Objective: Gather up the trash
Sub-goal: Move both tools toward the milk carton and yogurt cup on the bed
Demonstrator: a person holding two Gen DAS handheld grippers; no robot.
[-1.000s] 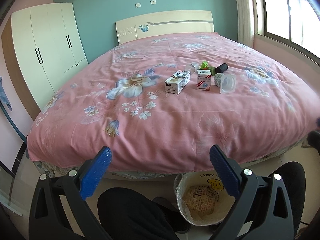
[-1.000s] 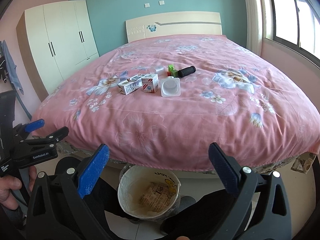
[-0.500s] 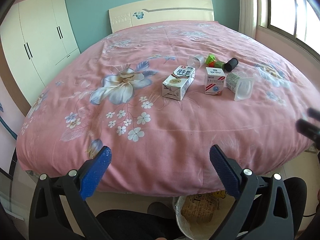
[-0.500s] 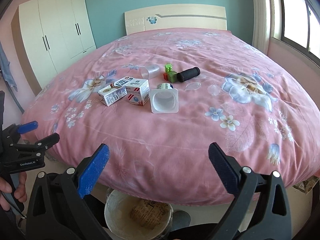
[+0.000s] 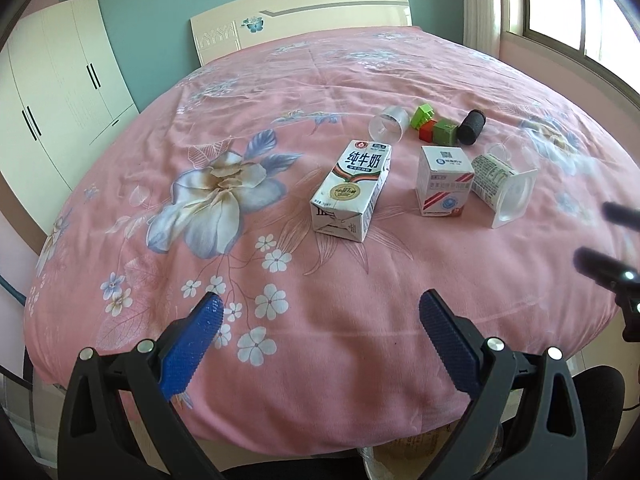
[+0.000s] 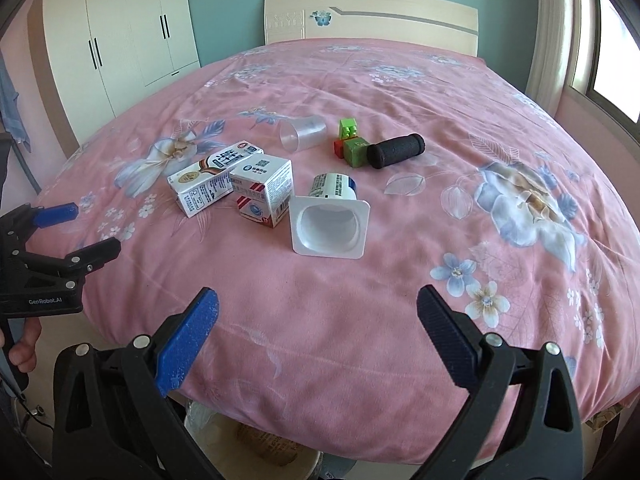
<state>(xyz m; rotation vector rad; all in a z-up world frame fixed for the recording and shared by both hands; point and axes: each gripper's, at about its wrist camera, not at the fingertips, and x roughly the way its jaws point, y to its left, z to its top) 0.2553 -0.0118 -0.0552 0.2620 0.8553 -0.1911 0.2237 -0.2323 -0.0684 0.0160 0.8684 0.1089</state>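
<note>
Right wrist: "GenRobot.AI" on left tool (image 6: 76,228)

Your left claw (image 5: 320,318) has 2 black plastic arms with triangular cut-outs, each tipped with a blue ribbed pad and fixed by 2 silver round screws. Your right claw (image 6: 318,316) is built the same way. Seen from the right wrist camera, the left claw's black body carries white "GenRobot.AI" lettering, with a thin dark cable below it.
</note>
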